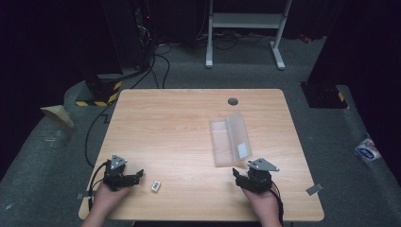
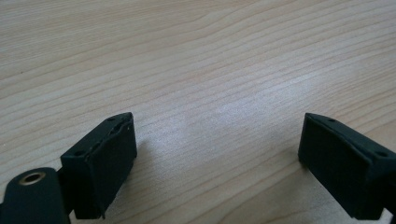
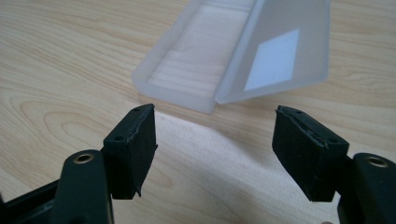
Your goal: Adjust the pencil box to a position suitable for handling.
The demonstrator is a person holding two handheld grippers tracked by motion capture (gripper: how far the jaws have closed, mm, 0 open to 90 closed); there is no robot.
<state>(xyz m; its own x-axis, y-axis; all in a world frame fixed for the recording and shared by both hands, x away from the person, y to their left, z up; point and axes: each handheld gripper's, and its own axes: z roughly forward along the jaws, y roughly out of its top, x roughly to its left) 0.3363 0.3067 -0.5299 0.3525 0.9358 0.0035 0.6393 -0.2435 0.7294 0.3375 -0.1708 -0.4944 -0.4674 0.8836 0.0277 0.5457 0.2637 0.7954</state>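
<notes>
So nothing is grasped yet: the right gripper (image 3: 215, 154) gapes empty just short of the open translucent plastic case (image 3: 196, 60), the left gripper (image 2: 217, 163) wide over bare counter (image 2: 196, 56).

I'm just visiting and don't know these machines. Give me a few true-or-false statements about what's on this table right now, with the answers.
1. The clear plastic box lies with its lid open. True.
2. The right gripper is clamped on the box. False: its fingers stand apart with bare table between them, short of the box.
3. A small white block lies on the wooden table near the left gripper. True.
4. The left gripper holds the small white block. False: nothing sits between its open fingers.
5. The box is full of objects. False: it looks empty.
</notes>
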